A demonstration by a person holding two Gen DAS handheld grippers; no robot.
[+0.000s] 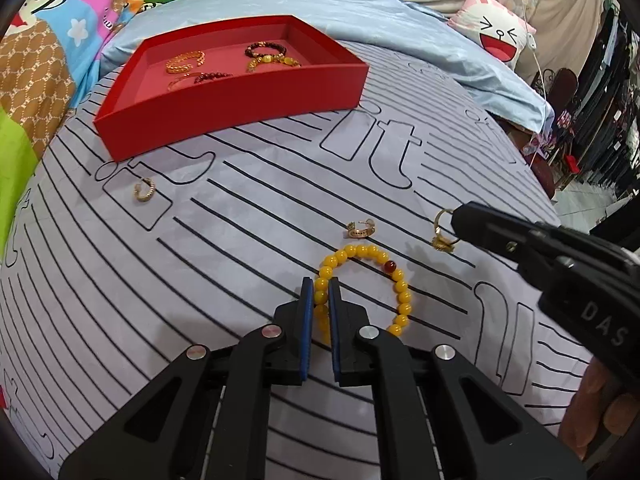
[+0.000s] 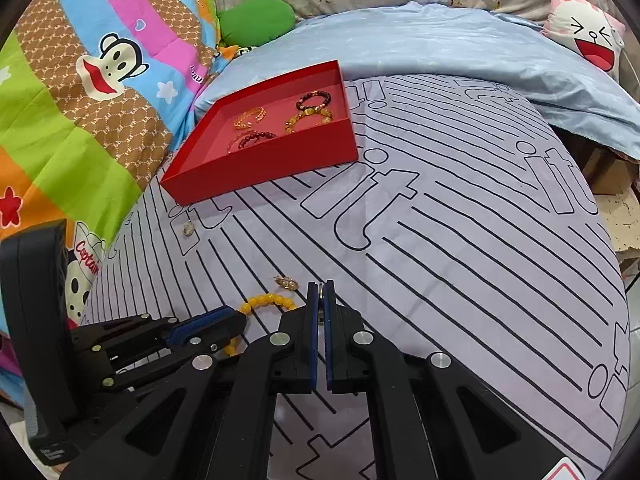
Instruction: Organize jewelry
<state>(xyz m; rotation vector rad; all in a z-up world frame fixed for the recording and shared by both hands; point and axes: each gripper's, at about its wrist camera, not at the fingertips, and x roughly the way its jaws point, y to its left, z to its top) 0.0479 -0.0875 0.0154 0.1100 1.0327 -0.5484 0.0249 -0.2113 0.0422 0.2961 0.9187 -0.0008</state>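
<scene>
A yellow bead bracelet [image 1: 394, 280] with one red bead lies on the striped bed cover. My left gripper [image 1: 321, 286] is shut on its left side; it also shows in the right wrist view [image 2: 236, 316]. My right gripper [image 2: 321, 290] is shut on a gold ring [image 1: 442, 236], whose edge shows between the pads. A small gold ring [image 1: 361, 230] lies just beyond the bracelet, and another [image 1: 144, 190] lies far left. The red tray [image 1: 240, 98] at the back holds several bracelets.
The striped grey cover [image 1: 240, 248] spreads over the bed. A blue sheet [image 1: 400, 28], a patchwork quilt [image 2: 80, 92], a green cushion [image 2: 256, 16] and a cartoon pillow [image 1: 496, 32] lie behind. The bed's right edge drops to the floor [image 1: 580, 196].
</scene>
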